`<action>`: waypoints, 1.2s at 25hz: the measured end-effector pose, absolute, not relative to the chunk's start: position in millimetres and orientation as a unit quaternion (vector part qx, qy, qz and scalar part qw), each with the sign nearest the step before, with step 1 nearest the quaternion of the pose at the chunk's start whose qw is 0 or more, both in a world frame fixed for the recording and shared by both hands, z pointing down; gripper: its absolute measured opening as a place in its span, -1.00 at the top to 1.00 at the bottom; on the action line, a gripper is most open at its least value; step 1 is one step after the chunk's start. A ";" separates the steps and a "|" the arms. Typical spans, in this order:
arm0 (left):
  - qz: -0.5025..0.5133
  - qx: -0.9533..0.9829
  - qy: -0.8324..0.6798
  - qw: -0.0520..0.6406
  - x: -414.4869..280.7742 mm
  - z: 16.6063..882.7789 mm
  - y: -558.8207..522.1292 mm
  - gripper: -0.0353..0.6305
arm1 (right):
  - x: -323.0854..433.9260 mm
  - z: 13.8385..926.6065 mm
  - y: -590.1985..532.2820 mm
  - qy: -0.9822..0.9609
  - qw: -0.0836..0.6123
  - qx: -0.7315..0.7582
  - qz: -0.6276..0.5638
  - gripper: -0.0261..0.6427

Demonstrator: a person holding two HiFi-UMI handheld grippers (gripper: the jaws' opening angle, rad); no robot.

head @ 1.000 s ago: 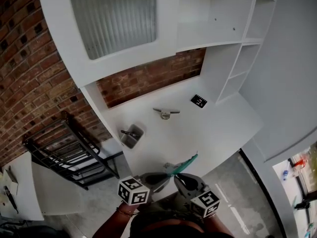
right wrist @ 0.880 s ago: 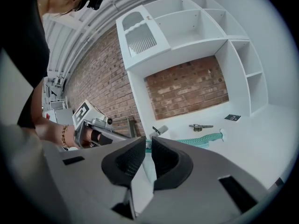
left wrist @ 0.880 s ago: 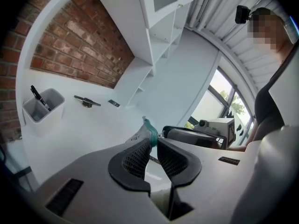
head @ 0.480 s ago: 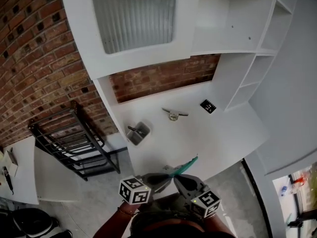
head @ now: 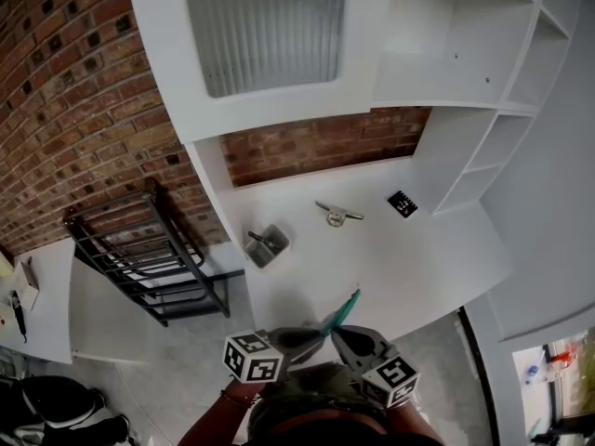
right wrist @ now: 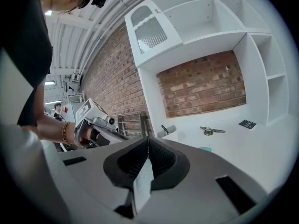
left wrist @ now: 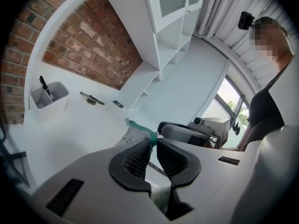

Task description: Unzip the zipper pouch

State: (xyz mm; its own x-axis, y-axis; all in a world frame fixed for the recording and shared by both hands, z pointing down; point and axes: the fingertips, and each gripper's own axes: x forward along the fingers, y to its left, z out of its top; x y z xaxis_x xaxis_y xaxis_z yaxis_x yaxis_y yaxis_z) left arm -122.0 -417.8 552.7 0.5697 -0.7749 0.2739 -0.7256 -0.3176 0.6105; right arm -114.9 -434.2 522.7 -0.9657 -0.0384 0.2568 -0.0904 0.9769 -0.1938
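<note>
Two grippers meet low in the head view, just over the near edge of the table (head: 409,258), with the task's item held in the air between them.

1. Left gripper (left wrist: 153,143): fingers are drawn in and clamp the teal-trimmed end of the pouch (left wrist: 133,134). The fabric stands out past the fingertips.
2. Right gripper (right wrist: 148,140): fingers have just been closing and are pressed together on a thin pale strip (right wrist: 144,181). I judge it part of the pouch. Whether it is the zip pull or plain fabric cannot be told.

Step in hand, as judged: securing a two-sided hold before the zip is run. No opened length of zip shows in any view, so the unzipping itself looks not yet begun.

Next move, as judged: one side must anchor the pouch while the other draws the pull along the teeth, in line with the zip. If the right hold is on fabric only, a re-grip on the pull is needed first.

Containers:
- Cup (head: 267,246), on the table's left part near the wall: holds one dark pen (left wrist: 44,84), leaning.
- Pouch: contents not visible.
</note>
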 end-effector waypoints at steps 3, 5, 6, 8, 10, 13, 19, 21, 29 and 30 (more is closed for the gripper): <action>-0.031 0.810 -0.464 0.357 -120.0 553.4 -419.6 0.76 | -113.6 524.2 -438.9 -0.986 0.117 0.042 0.109 0.91; -0.031 0.810 -0.465 0.357 -118.2 553.3 -419.6 0.76 | -112.1 524.7 -439.3 -0.986 0.122 0.045 0.103 0.91; -0.032 0.810 -0.465 0.356 -117.9 553.2 -419.7 0.76 | -112.2 524.3 -438.9 -0.986 0.127 0.045 0.096 0.91; -0.034 0.810 -0.466 0.354 -118.7 552.8 -419.9 0.77 | -114.0 523.0 -438.2 -0.987 0.132 0.046 0.079 0.91; -0.033 0.810 -0.467 0.353 -119.4 552.1 -419.6 0.78 | -115.8 521.7 -437.5 -0.988 0.132 0.050 0.069 0.91; -0.031 0.811 -0.466 0.352 -118.4 551.7 -417.2 0.82 | -113.2 522.6 -445.2 -0.986 0.137 0.072 0.066 0.92; -0.022 0.818 -0.461 0.344 -115.4 553.5 -410.8 0.90 | -114.3 518.5 -446.7 -0.987 0.135 0.066 0.047 0.92; -0.020 0.819 -0.460 0.342 -116.2 552.9 -410.9 0.90 | -115.5 519.1 -448.8 -0.987 0.137 0.071 0.047 0.92; -0.022 0.832 -0.444 0.333 -112.2 544.4 -413.2 0.90 | -111.5 520.2 -462.0 -0.984 0.133 0.100 0.061 0.92; -0.022 0.833 -0.442 0.333 -111.9 544.0 -412.6 0.90 | -111.4 520.1 -463.6 -0.984 0.133 0.103 0.061 0.92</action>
State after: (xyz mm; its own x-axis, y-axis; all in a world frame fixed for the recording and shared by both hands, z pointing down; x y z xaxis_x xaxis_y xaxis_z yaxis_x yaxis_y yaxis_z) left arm -111.9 -412.6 544.0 0.6084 -0.7505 0.2582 -0.7215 -0.3874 0.5739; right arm -111.4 -463.6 520.1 -0.9437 -0.1857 0.2739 -0.2179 0.9716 -0.0920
